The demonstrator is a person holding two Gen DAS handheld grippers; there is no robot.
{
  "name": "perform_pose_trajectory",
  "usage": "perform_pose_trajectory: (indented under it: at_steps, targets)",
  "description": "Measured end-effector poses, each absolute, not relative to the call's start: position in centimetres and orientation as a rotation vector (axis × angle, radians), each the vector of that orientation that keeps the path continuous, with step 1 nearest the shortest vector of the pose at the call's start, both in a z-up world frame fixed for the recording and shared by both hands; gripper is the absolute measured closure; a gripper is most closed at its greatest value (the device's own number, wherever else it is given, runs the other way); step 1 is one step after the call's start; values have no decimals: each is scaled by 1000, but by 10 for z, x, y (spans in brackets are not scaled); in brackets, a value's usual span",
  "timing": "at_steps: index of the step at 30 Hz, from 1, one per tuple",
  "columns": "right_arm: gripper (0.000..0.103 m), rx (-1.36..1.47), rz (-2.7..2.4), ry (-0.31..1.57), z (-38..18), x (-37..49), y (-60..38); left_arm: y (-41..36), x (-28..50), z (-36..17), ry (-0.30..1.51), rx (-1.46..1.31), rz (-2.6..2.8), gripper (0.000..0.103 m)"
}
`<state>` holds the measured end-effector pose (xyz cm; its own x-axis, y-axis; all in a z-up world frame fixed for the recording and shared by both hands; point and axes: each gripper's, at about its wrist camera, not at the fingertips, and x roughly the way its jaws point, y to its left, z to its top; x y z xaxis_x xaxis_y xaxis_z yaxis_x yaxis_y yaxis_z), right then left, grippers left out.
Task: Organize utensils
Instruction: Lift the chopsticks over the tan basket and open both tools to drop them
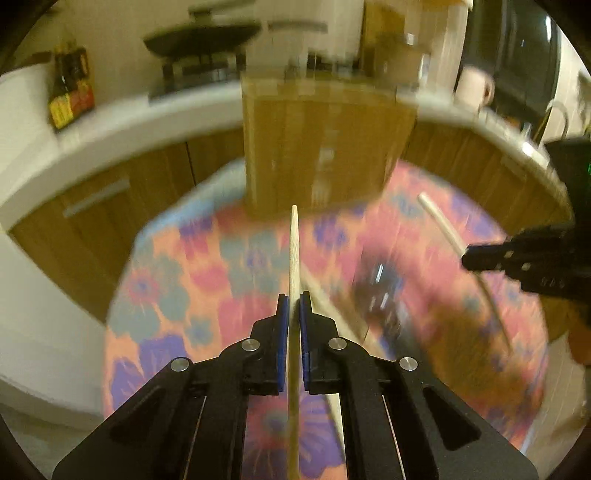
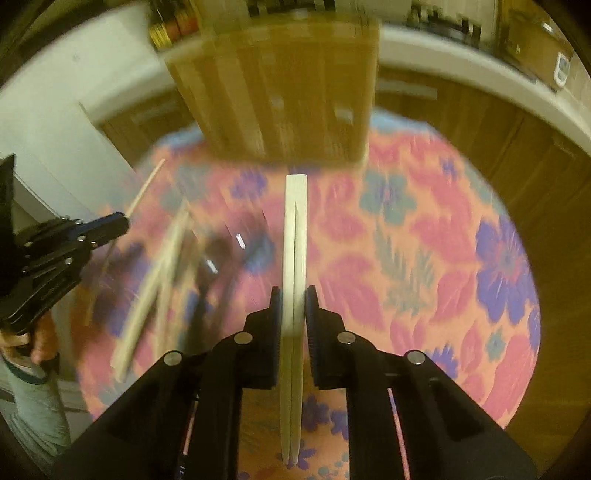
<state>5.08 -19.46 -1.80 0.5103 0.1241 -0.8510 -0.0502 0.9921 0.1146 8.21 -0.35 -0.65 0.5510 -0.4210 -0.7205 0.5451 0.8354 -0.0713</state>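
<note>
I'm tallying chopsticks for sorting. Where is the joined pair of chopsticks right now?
The joined pair of chopsticks is clamped in the right gripper, centre of the right wrist view, pointing at the wooden box above the floral tablecloth.

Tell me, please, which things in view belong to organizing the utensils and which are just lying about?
Job in hand:
- wooden stick in the left gripper
- joined chopstick pair in the right gripper
- wooden holder box
- loose chopsticks

Lying about:
- sauce bottles
- pan
- floral tablecloth

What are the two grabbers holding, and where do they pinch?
The left gripper pinches a thin pale wooden chopstick partway along; the right gripper pinches an unsplit pale wooden chopstick pair mid-length.
</note>
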Motion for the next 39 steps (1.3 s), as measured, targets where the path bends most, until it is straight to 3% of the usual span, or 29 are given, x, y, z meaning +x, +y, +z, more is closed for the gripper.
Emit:
perform_pose_trajectory:
  at_steps: [9, 17, 30, 39]
  targets:
    - [93, 91, 146, 704, 75, 69, -199, -18, 110, 96, 482, -10, -649, 99]
    - [93, 119, 86, 461, 127, 115, -213, -58, 155, 134, 327, -50, -662, 99]
    - [93, 83, -70, 218, 123, 169, -221, -72, 217, 122, 198, -85, -580, 99]
    - [92, 93, -123, 204, 97, 180, -228, -67, 228, 94, 189, -119, -558, 98]
